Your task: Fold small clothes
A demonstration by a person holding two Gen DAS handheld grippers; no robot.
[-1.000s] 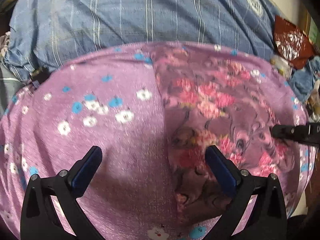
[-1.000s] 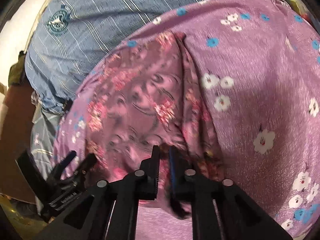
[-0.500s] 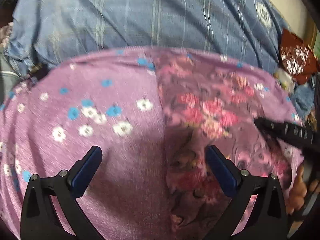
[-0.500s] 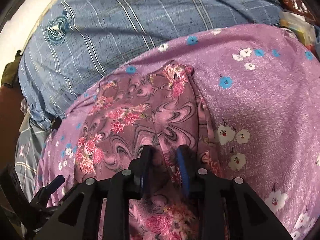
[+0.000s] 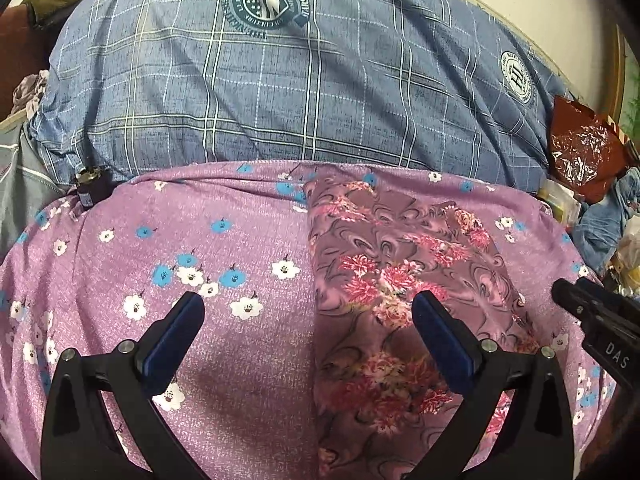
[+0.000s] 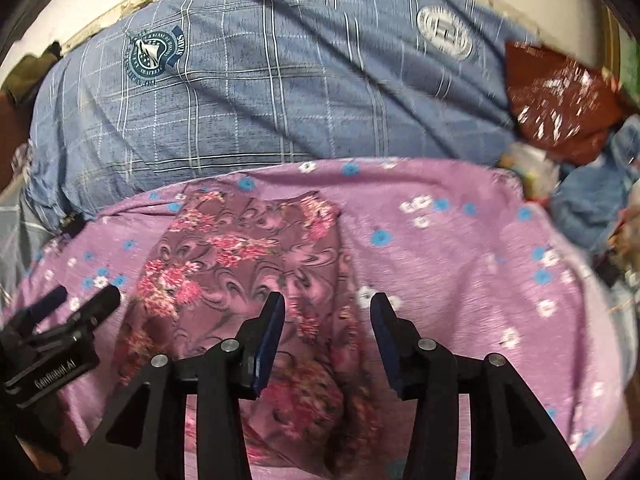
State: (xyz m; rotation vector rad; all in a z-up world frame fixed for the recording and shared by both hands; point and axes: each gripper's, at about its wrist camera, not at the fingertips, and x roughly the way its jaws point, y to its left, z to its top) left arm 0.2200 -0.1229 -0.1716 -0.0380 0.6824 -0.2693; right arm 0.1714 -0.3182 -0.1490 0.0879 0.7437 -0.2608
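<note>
The small rose-print garment [image 5: 400, 280] lies flat on the purple floral cloth [image 5: 200, 240], below the blue plaid pillow [image 5: 280, 80] — both claws, left [image 5: 308, 320] and right [image 6: 327, 320], spread and empty, the right's jaws just opened off it, evidently a fold set down.

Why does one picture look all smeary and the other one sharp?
Right wrist view: blurred, flowers on the purple cloth smear. Left wrist view: sharp, the blue checked cloth shows crisp lines, with a dark shadow on the purple cloth between the left claw fingers. Both bend at the edges.
</note>
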